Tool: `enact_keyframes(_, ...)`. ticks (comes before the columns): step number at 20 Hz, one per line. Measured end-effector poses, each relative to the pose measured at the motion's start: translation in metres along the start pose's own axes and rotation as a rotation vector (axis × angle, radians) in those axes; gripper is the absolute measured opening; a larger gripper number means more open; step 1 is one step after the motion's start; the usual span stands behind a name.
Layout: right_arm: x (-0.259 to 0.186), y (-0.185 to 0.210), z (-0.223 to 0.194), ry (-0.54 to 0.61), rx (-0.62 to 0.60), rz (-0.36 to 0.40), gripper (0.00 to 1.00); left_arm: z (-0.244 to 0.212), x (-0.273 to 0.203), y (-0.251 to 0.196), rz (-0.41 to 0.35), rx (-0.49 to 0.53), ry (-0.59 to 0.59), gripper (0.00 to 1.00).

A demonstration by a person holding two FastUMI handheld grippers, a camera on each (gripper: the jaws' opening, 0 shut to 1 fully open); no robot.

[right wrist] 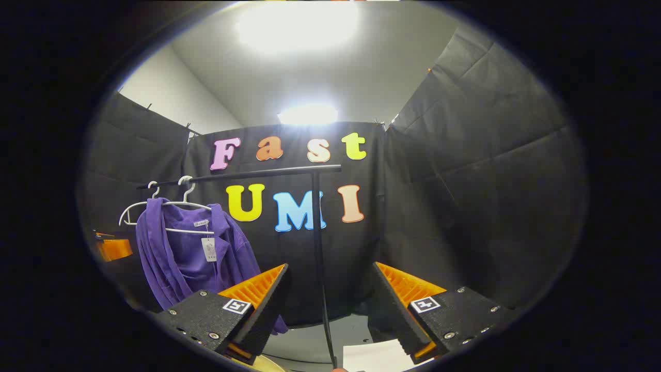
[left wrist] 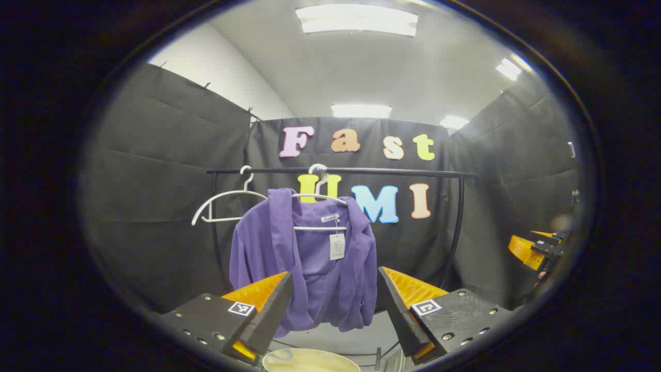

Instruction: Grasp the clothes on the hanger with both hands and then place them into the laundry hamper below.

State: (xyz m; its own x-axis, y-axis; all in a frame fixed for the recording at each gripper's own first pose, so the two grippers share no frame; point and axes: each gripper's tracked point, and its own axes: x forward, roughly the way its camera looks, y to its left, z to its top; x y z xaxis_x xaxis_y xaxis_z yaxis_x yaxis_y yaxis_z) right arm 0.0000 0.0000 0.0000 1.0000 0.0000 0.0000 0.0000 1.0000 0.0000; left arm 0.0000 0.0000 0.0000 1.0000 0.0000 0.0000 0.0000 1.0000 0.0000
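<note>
A purple garment (left wrist: 304,258) hangs on a white hanger (left wrist: 320,199) from a black rail (left wrist: 341,170), straight ahead in the left gripper view. My left gripper (left wrist: 335,289) is open, short of the garment, with the cloth showing between its fingers. The rim of a pale hamper (left wrist: 310,360) shows just below it. In the right gripper view the same garment (right wrist: 191,253) hangs to the left. My right gripper (right wrist: 328,281) is open and faces the rail's upright post (right wrist: 319,248), with nothing between its fingers. The right gripper (left wrist: 534,248) also appears at the right edge of the left gripper view.
A second white hanger (left wrist: 227,206) hangs bare on the rail, left of the garment. A white tag (left wrist: 336,246) dangles from the garment's collar. Black cloth walls close the booth on three sides. A white sheet (right wrist: 377,356) lies low on the floor by the post.
</note>
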Motion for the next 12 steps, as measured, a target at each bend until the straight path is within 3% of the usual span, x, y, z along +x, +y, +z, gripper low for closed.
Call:
enact_keyframes(5,-0.003,0.019,-0.002,-0.001,-0.001,-0.03,0.96,-0.008,0.002,0.023,-0.019,0.011,-0.018,0.94)
enact_keyframes(6,-0.004,0.021,0.0,-0.008,0.003,-0.035,0.96,-0.009,0.003,0.027,-0.019,0.018,-0.018,0.98)
enact_keyframes(8,-0.002,0.029,0.002,-0.02,0.008,-0.041,0.96,-0.007,0.008,0.035,-0.025,0.027,-0.036,0.94)
enact_keyframes(12,0.003,0.045,-0.002,-0.009,0.001,-0.031,0.96,-0.014,0.02,0.052,-0.011,0.017,-0.039,0.97)
